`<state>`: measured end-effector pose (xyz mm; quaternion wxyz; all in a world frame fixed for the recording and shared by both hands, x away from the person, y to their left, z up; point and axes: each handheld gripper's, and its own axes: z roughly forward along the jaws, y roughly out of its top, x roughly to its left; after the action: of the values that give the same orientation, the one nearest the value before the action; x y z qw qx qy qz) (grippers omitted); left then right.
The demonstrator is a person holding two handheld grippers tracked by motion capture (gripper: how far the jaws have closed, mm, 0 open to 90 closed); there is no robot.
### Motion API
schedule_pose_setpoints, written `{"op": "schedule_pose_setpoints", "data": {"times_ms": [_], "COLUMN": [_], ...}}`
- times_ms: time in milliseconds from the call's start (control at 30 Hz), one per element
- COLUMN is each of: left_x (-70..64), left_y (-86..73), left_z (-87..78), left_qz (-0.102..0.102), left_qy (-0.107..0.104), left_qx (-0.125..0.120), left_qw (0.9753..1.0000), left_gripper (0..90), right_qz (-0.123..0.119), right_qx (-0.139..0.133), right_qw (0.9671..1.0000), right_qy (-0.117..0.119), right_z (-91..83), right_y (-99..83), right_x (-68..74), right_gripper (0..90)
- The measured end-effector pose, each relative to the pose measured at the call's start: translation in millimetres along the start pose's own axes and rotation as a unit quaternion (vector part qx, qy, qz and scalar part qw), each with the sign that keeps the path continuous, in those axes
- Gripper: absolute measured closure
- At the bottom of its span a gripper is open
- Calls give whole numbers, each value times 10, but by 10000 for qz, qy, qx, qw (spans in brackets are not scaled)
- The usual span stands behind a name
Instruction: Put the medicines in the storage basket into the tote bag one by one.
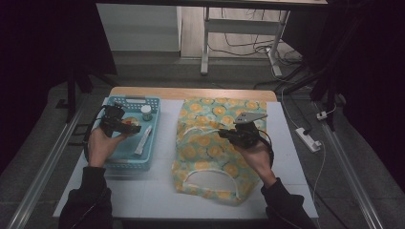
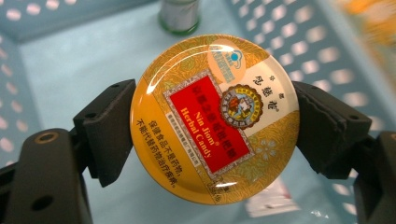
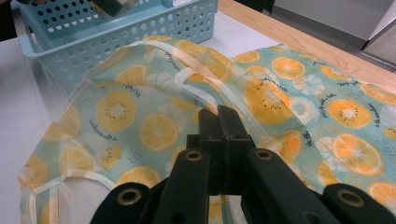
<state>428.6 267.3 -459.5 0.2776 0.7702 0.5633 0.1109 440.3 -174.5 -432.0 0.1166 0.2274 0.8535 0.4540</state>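
A round yellow tin with a red "Herbal Candy" label is clamped by its rim between my left gripper's black pads. My left gripper holds the tin above the light blue basket. A fruit-print cloth bag with orange slices lies flat at the table's middle. My right gripper is over its left-centre. Its jaws are pressed together where the bag's pale strap meets their tips, and the cloth rises slightly there.
In the basket stand a small white-capped bottle and a white sachet. The basket sits just left of the bag. A white table top has a wooden far edge. A power strip lies on the floor at the right.
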Motion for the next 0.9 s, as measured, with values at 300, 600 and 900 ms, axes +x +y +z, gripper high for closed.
{"op": "schedule_pose_setpoints", "data": {"times_ms": [300, 600, 900], "left_x": [-281, -654, -1040], "left_y": [33, 84, 137], "left_z": [-234, -365, -308], "left_qz": [379, 881, 1416], "left_qy": [-401, -818, -1292], "left_qx": [-280, -349, -198], "left_qw": [9981, 9921, 9813], "left_gripper": [202, 202, 202], "right_qz": [14, 16, 6], "right_qx": [15, -6, -29], "right_qw": [10000, 10000, 10000], "right_qy": [-16, -34, -48], "right_z": [4, -8, -19], "right_y": [-12, -14, -10], "right_x": [-8, -18, -20], "right_gripper": [895, 896, 896]}}
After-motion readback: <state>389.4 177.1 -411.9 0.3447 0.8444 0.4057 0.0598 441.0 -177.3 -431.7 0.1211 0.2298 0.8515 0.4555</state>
